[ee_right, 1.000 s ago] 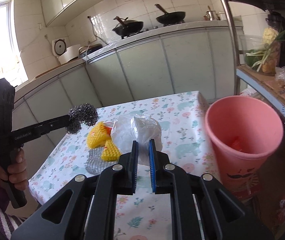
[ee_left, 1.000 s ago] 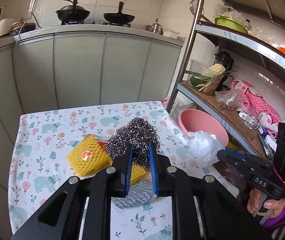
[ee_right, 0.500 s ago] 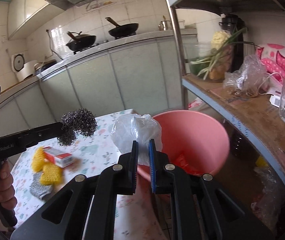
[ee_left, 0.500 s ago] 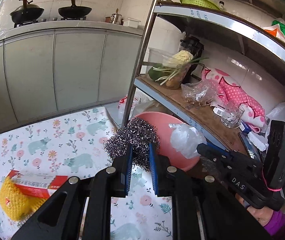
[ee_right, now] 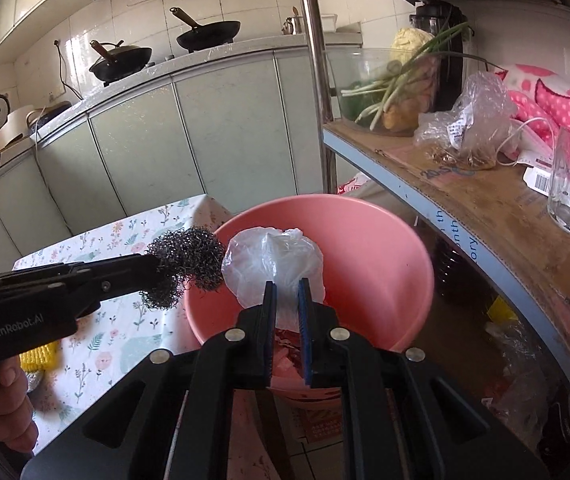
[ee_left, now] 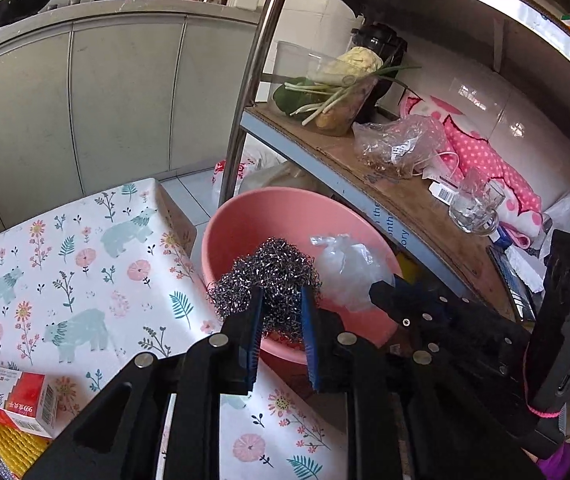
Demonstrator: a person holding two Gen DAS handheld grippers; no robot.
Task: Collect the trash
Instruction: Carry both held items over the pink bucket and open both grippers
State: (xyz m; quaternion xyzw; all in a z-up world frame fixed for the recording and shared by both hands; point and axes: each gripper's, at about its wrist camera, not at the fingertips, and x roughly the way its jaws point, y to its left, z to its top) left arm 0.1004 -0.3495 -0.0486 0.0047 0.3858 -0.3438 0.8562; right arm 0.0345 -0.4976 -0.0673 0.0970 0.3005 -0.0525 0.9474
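My left gripper (ee_left: 281, 300) is shut on a dark steel wool ball (ee_left: 269, 276) and holds it over the near rim of the pink bin (ee_left: 245, 216). It also shows in the right wrist view (ee_right: 189, 258). My right gripper (ee_right: 285, 292) is shut on a crumpled clear plastic bag (ee_right: 273, 260) held over the pink bin (ee_right: 385, 248). The bag also shows in the left wrist view (ee_left: 349, 272). Some reddish scraps lie in the bin's bottom.
The floral-cloth table (ee_left: 65, 264) is left of the bin, with a red-and-white box (ee_left: 9, 396) and yellow foam netting (ee_right: 39, 356) on it. A metal shelf rack (ee_left: 405, 208) with a glass mug (ee_left: 473, 208) and bagged items stands close on the right.
Both grippers have moved right from above the table to over the pink bin, carrying the steel wool and the plastic bag. The bin is now directly below them.
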